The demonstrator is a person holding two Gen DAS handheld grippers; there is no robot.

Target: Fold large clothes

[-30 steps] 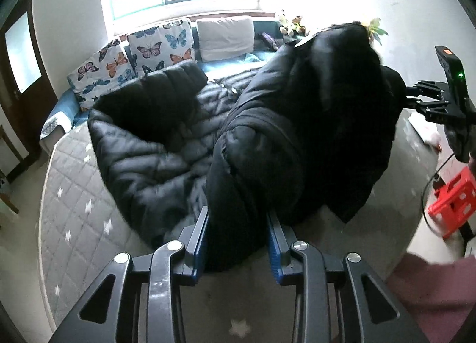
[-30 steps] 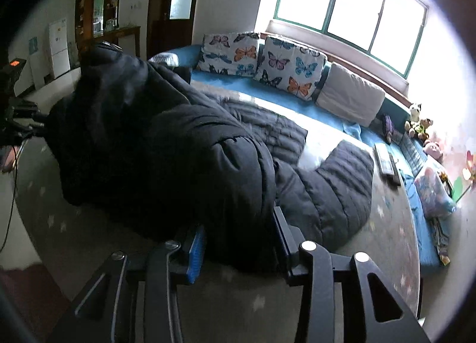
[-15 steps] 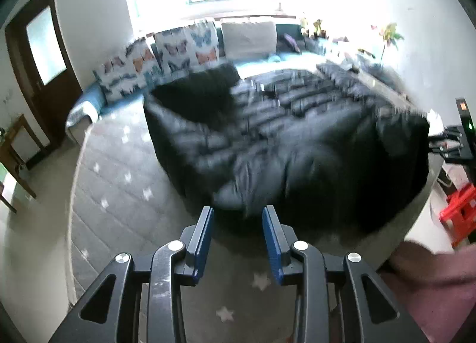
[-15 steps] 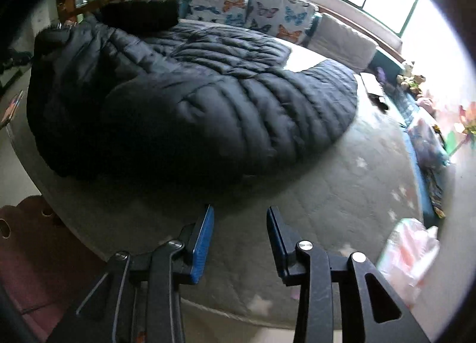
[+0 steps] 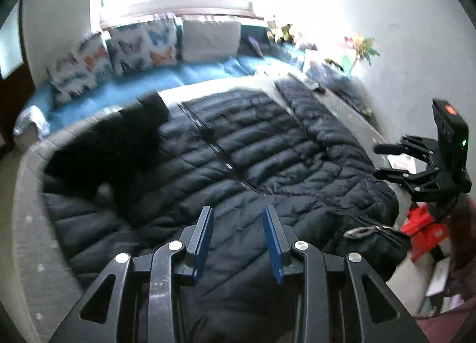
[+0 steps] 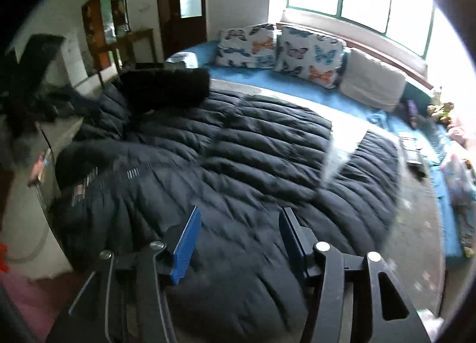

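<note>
Your black quilted coat [image 5: 253,164] lies spread flat; left gripper [image 5: 238,238] part-open and empty, right gripper [image 6: 238,241] opening, empty.

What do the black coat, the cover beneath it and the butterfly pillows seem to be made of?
Black coat: probably smooth synthetic shell over padding; stitched puffy bands, slight sheen.
Grey cover: looks like quilted matte fabric with pale stars.
Butterfly pillows: printed woven cloth, likely cotton; matte.

The left black two-finger gripper with blue pads [image 5: 238,235] fills the lower centre of its own view, jaws apart and empty. The right black two-finger gripper with blue pads [image 6: 239,238] sits lower centre, jaws opening, nothing between them.
</note>
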